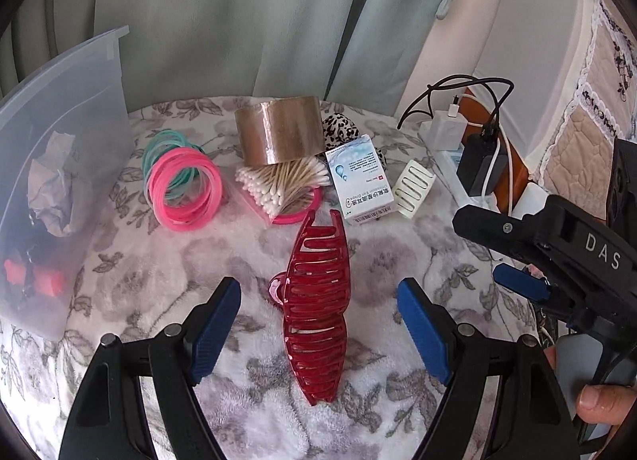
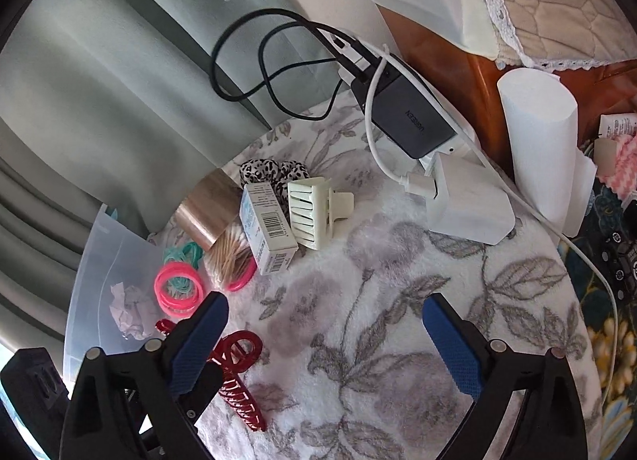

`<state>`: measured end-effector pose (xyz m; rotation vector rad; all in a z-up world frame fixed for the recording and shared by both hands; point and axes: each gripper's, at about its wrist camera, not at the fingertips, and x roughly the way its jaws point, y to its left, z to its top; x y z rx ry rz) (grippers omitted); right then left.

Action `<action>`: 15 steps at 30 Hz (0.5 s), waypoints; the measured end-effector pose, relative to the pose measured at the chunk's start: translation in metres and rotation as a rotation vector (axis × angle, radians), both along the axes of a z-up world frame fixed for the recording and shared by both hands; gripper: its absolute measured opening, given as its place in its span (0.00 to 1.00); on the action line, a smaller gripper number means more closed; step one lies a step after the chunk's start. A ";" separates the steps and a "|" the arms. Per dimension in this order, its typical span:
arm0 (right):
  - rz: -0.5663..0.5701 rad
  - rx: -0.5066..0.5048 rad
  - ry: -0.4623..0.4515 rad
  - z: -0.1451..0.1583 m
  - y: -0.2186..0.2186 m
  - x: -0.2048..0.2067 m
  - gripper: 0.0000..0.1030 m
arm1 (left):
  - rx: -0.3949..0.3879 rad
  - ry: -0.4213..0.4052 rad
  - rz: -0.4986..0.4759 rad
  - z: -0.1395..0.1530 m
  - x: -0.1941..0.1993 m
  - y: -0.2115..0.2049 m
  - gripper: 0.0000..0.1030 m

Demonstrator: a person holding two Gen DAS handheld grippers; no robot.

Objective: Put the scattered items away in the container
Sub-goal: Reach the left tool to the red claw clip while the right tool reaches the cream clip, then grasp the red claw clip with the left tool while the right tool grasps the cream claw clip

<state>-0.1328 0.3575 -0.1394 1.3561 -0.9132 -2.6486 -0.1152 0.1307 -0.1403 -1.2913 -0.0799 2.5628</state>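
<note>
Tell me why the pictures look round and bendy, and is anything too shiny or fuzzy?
Both wrist views are fisheye, so edges curve and dark corners ring the picture. Left wrist view: sharp, with glare on the brown tape roll and the red hair claw. Right wrist view: bright daylight whitens the paper roll, and the black cable looks slightly blurred.

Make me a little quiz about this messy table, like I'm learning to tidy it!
1. True or false: the red hair claw lies between the left gripper's open jaws, untouched.
2. What leans on top of the cotton swabs? A) roll of brown tape B) ear drops box C) cream hair claw
3. Fill in: the clear plastic container already holds crumpled ____.

Key: 1 true; 2 A; 3 paper.
</note>
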 end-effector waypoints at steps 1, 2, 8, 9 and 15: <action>0.002 0.000 0.001 -0.001 -0.001 -0.004 0.95 | 0.003 -0.005 0.002 -0.003 -0.002 -0.002 0.79; 0.003 0.000 0.001 -0.002 -0.001 -0.007 0.95 | 0.004 -0.012 0.005 -0.006 -0.004 -0.003 0.79; 0.006 0.002 0.009 -0.008 -0.007 -0.030 0.90 | 0.006 -0.040 0.023 -0.021 -0.014 -0.014 0.78; 0.003 0.001 0.011 -0.008 -0.008 -0.034 0.88 | 0.006 -0.041 0.026 -0.022 -0.015 -0.016 0.78; -0.043 -0.030 0.022 -0.015 -0.010 -0.050 0.78 | 0.023 -0.035 0.027 -0.026 -0.022 -0.029 0.74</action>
